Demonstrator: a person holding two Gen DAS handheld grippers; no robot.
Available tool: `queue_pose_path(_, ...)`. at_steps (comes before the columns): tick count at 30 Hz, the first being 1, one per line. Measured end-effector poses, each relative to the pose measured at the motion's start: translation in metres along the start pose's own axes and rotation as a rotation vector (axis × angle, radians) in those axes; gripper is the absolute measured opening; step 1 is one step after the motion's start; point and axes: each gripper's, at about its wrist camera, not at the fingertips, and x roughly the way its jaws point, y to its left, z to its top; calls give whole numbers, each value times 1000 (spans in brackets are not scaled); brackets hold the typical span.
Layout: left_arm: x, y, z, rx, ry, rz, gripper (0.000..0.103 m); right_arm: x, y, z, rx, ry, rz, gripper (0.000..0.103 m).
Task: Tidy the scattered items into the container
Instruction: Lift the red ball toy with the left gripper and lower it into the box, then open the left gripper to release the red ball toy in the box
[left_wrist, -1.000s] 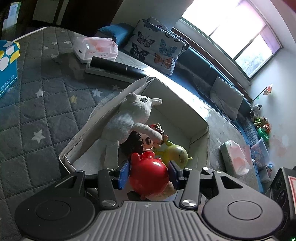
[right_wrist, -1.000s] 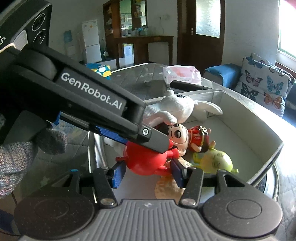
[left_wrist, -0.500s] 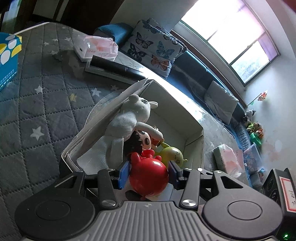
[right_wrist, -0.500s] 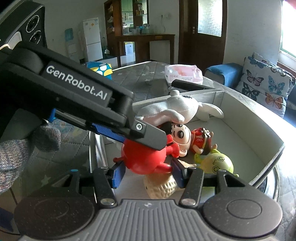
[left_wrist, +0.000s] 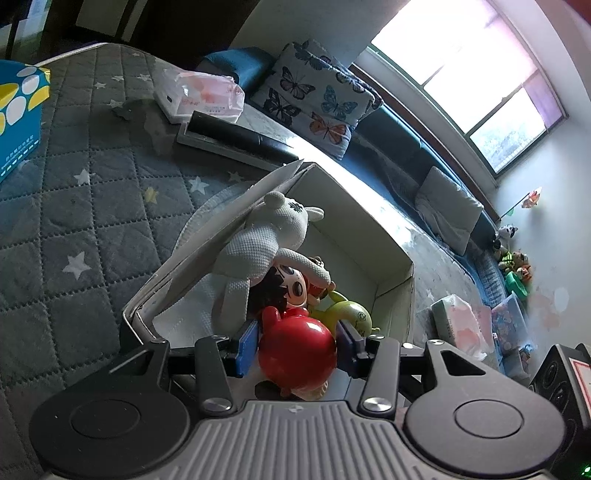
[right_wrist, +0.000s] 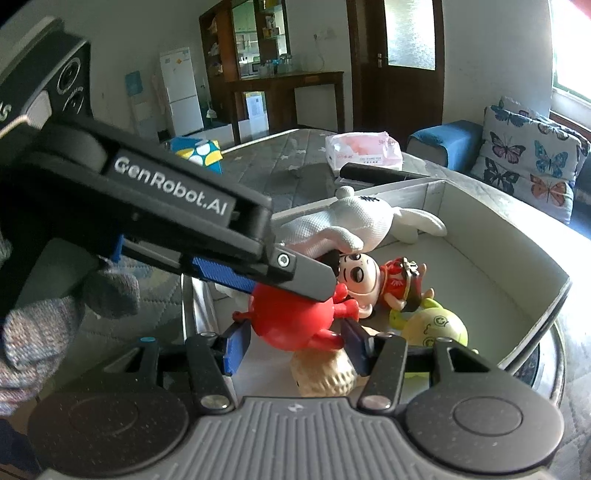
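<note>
Hanging over the near end of the white box, the red toy sits clamped in the left gripper. The right gripper brackets the same toy with its jaws apart; whether they touch it I cannot tell. Release looks like the next step, straight down beside the doll.

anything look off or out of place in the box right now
One oddity: the red toy sits between the fingers of both the left gripper and the right gripper at once. The white box also has one flap folded inward over the white plush.
</note>
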Motion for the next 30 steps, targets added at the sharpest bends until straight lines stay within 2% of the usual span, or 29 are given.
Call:
queue_pose_path(11,-2,3,1,-13,-2,-9,49,-3,0,-1,27,-6,17,56)
queue_pose_path(17,-2,6,1,-20,26,-39,48,-1,0,-2,23,2,0,54)
queue_pose_path(19,-3,6,1,-20,29,-35,48,0,0,-2,27,5,-6,52)
queue_pose_path(20,-3,6,1,-19,28,-30,48,0,0,-3,25,8,-8,46)
queue_pose_path(21,-3,5,1,-18,27,-25,48,1,0,-3,22,11,-10,44)
queue_pose_path(30,-9,6,3,-20,12,-3,48,2,-1,-2,12,21,-11,45)
